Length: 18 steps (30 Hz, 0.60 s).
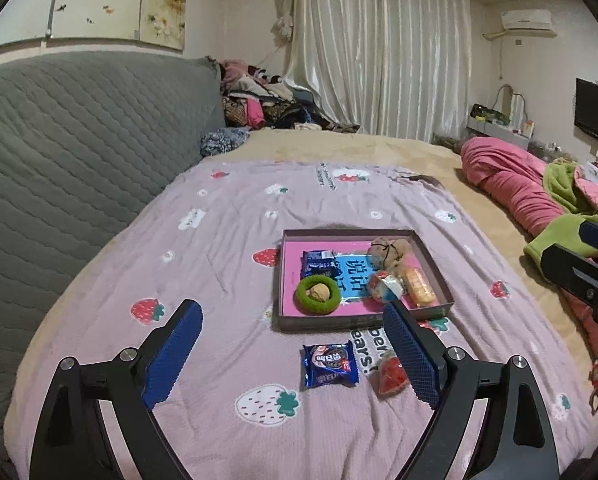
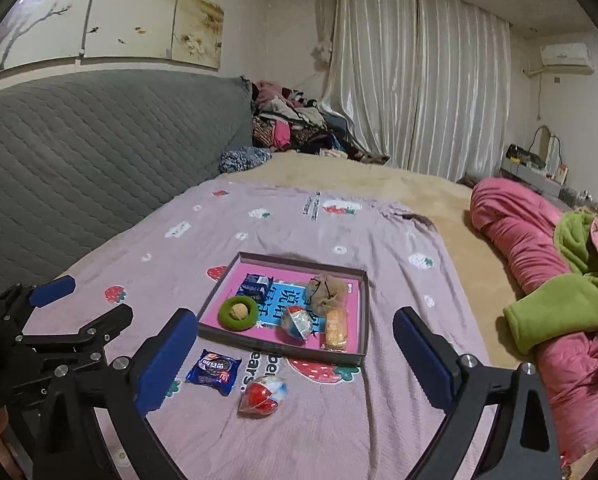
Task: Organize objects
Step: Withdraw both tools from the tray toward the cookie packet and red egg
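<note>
Resting on a bed spread with a lilac strawberry-print blanket [image 1: 227,240] is a shallow box tray [image 1: 435,268] with a pink floor and a blue printed panel. Inside the tray lie a blue snack packet [image 1: 319,263] at the far left, a green fuzzy ring [image 1: 318,294] with a small tan ball [image 1: 317,291] sitting in its hole, a tan bundle tied with dark cord [image 1: 390,252] at the far right, a red-white-blue wrapped sweet [image 1: 386,287] and an orange wrapped biscuit bar [image 1: 419,286] along the right wall. Two items lie on the blanket just outside the tray's near wall: a blue biscuit packet [image 1: 330,364] and, beside it to the right, a red wrapped sweet [image 2: 263,395], the two close together but not touching. The left claw [image 1: 293,328] hangs above the blanket with its blue-padded fingers spread wide and holding nothing; the blue biscuit packet lies between the fingers in its view. The right claw [image 2: 295,332] is likewise spread wide and empty, positioned near the tray's front edge. A pink and green quilt [image 2: 539,272] is bunched at the right side of the bed.
</note>
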Motion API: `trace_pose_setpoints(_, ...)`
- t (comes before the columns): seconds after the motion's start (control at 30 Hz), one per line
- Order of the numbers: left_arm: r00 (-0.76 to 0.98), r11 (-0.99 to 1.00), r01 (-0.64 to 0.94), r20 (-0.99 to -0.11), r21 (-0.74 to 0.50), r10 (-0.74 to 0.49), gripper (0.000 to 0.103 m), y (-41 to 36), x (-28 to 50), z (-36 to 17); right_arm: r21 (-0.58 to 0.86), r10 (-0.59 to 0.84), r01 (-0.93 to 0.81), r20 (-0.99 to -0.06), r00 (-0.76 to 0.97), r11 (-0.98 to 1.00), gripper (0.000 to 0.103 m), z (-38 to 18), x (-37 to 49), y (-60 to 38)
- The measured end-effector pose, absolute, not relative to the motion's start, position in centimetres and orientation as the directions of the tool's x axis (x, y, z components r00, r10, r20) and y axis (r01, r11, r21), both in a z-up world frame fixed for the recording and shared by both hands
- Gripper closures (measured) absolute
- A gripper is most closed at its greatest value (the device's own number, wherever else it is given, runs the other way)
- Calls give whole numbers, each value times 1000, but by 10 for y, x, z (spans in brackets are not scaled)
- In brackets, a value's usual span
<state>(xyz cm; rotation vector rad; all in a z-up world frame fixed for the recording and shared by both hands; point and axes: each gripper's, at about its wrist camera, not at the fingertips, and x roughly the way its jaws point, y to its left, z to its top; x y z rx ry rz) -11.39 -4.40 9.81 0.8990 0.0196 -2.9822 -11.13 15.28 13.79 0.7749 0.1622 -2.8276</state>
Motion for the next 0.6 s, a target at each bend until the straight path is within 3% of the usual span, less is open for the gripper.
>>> trace_pose_setpoints(0.6,-839,-1000,8,-544,2,-7,11,-41,-40,117,-33,-221,269,-477,-851,-963,1,155,-37,155)
